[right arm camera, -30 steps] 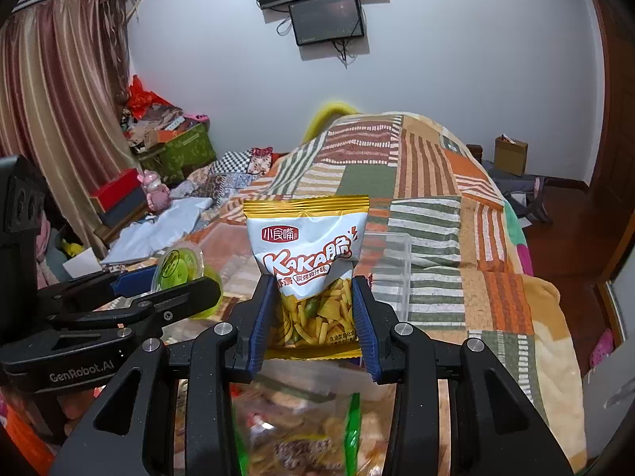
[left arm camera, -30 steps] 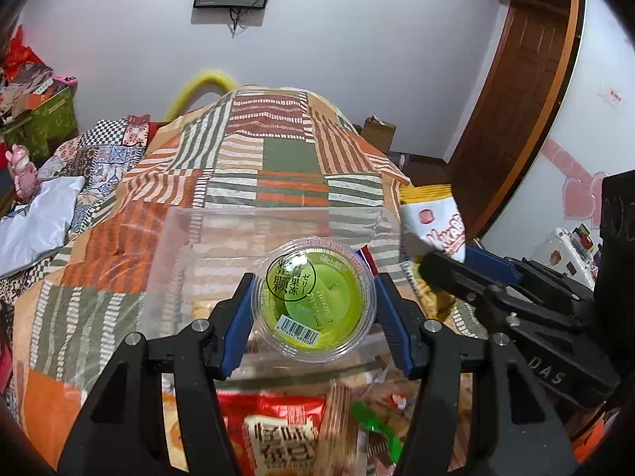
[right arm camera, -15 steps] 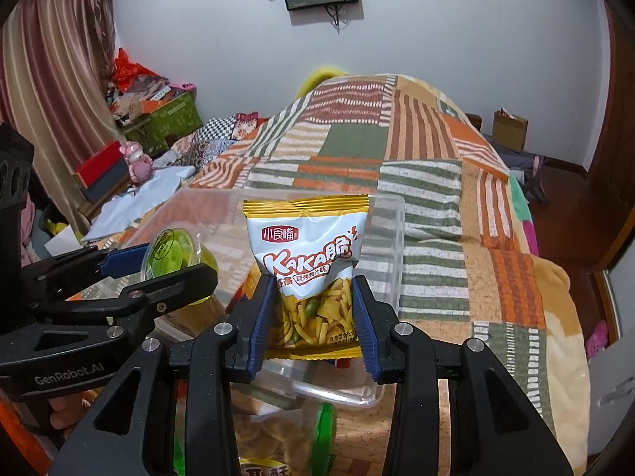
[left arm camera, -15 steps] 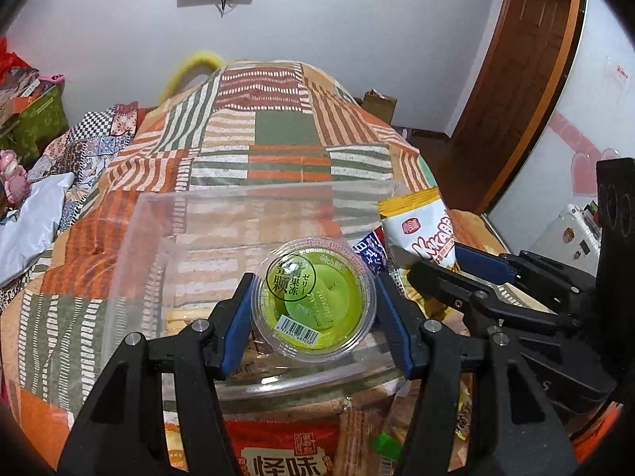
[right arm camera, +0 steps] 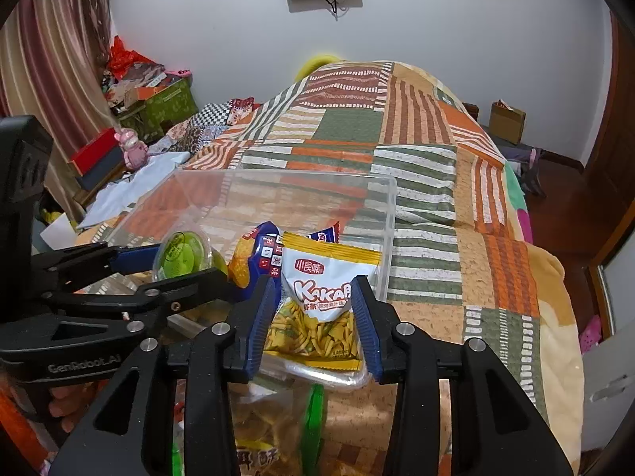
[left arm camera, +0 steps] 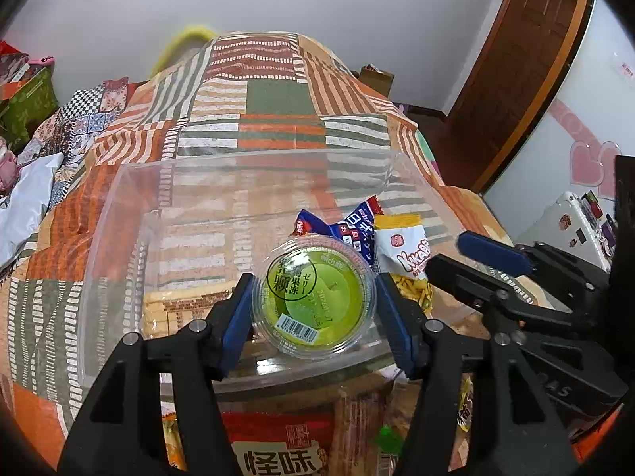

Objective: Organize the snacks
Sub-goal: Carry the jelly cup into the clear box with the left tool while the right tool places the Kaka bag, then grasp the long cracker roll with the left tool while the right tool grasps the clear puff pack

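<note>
Snacks are being put into a clear plastic bin (left arm camera: pixel 119 214) that stands on the patchwork quilt of the bed (right arm camera: pixel 416 166), toward its near edge. Two of them are in hand over the bin. The left gripper (left arm camera: pixel 315 309) has a round green jelly cup (left arm camera: pixel 313 297) between its blue pads; the right gripper (right arm camera: pixel 315 317) has a white and yellow chip packet (right arm camera: pixel 323 297) between its pads.

Compared with a second ago, both snacks have come down from above the rim to low inside the bin, and the jaws of both grippers have just been opening a little. In the left wrist view a narrow gap shows beside the cup on both sides, so I judge the cup is being let go. The packet looks loose on its left side, but whether the right pad presses on it I cannot tell. This means the placing step is nearly done for both.

Inside the bin I count one blue packet (left arm camera: pixel 349 230) behind the two snacks and one pale wafer pack (left arm camera: pixel 186 305) at the left. In front of the bin, at the bed's near edge, lie one red bag (left arm camera: pixel 278 436) and at least one clear bag with a green strip (right arm camera: pixel 278 416); more I cannot count.
</note>
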Demonstrator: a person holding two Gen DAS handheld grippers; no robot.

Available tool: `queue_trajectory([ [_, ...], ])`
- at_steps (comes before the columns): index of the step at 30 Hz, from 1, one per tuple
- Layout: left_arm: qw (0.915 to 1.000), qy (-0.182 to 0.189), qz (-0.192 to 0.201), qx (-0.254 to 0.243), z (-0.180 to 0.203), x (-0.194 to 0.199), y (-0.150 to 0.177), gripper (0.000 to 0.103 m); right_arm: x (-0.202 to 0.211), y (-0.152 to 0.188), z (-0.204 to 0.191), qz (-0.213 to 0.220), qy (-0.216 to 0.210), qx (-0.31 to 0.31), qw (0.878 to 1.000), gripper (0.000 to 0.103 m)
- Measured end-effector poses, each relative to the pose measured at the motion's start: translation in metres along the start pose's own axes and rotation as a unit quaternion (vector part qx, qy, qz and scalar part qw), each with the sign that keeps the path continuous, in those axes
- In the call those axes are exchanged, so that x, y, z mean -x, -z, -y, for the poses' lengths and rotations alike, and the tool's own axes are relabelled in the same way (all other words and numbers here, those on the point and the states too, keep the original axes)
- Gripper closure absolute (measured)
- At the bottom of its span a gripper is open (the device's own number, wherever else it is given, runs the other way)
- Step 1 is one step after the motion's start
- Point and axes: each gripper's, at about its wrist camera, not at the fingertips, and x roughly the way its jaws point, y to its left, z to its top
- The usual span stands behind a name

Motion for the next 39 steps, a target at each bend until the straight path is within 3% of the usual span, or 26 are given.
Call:
queue_trajectory([
  [3,1.0,-0.003,0.003,-0.001,0.001,0.007,0.0,0.036,0.009,0.001,-0.001,0.01,0.002,0.002,1.0,0.054],
  [8,0.9997,-0.009,0.023,-0.002,0.001,0.033,0.001,0.034,0.028,0.003,-0.001,0.024,0.007,0.005,1.0,0.052],
  [12,0.9993,-0.014,0.034,-0.003,0.001,0.051,0.005,0.034,0.047,0.006,0.0,0.04,0.007,-0.003,0.999,0.044],
  [19,0.9985,-0.033,0.042,-0.013,0.005,0.078,0.03,0.028,0.072,0.017,-0.003,0.052,0.013,-0.005,0.999,0.043],
  [29,0.9996,-0.027,0.006,-0.009,0.008,0.079,0.071,0.028,0.085,0.047,0.003,0.038,0.022,-0.02,0.999,0.04],
  [34,0.9995,-0.027,-0.014,-0.011,0.01,0.071,0.092,0.028,0.086,0.065,0.01,0.025,0.033,-0.025,0.999,0.026],
  [39,0.9991,-0.018,-0.036,-0.013,0.014,0.06,0.106,0.028,0.076,0.082,0.02,-0.003,0.034,-0.037,0.999,0.024],
])
